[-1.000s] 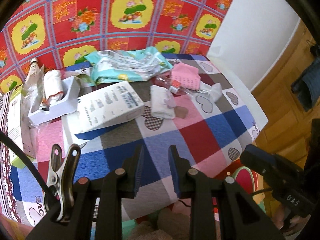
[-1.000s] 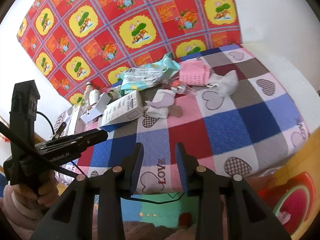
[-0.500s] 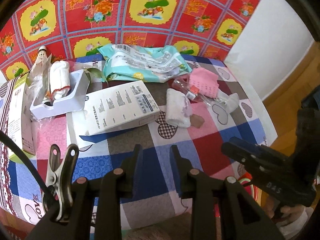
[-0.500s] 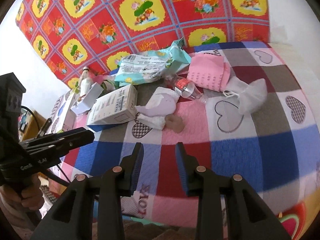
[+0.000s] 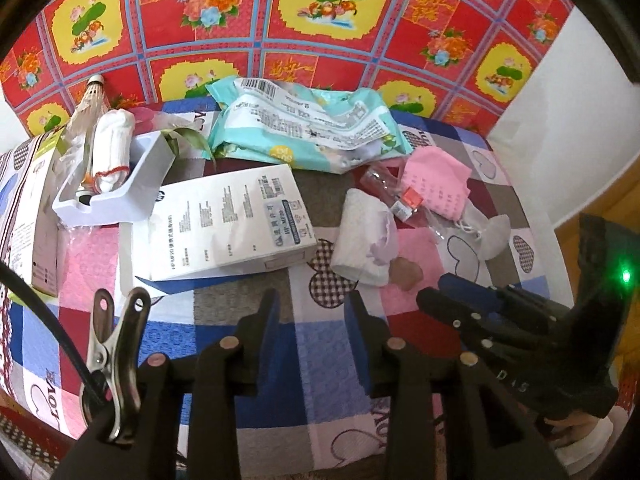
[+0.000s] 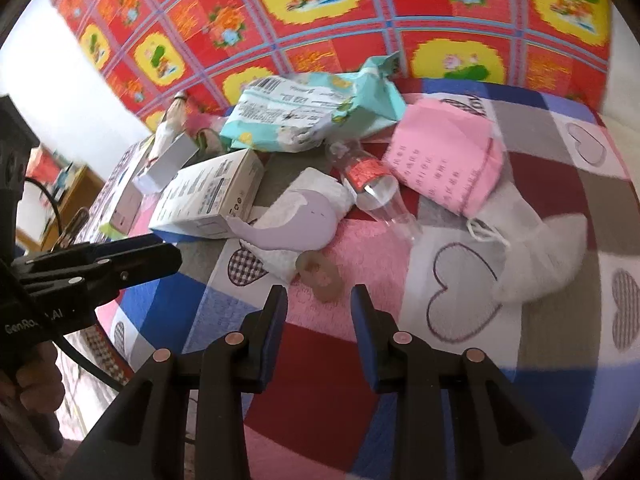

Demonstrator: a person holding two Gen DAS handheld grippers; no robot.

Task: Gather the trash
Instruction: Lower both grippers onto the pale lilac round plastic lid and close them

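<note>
Litter lies on a checked tablecloth (image 5: 256, 352): a white box (image 5: 228, 220), a teal wipes pack (image 5: 308, 124), a pink mask (image 5: 436, 184), a clear bottle with a red label (image 5: 400, 200), a white wad with a lilac piece (image 6: 304, 216) and a small beige scrap (image 6: 324, 276). My left gripper (image 5: 315, 308) hangs over the cloth in front of the box, its jaws opening with nothing between them. My right gripper (image 6: 319, 300) stands open just short of the beige scrap, holding nothing. Each gripper shows in the other's view: the right (image 5: 448, 288) and the left (image 6: 160, 256).
A white tray (image 5: 152, 168) with a rolled tissue, a shuttlecock (image 5: 90, 100) and a tall carton (image 5: 36, 208) crowd the left side. A crumpled white mask (image 6: 540, 256) lies to the right. A red and yellow flowered sheet (image 5: 332, 12) backs the table. A hand (image 6: 36, 376) grips the left tool.
Both grippers have come down and closer over the table, so the litter looks larger. The left jaws have widened. The right gripper now reaches further into the left wrist view.
</note>
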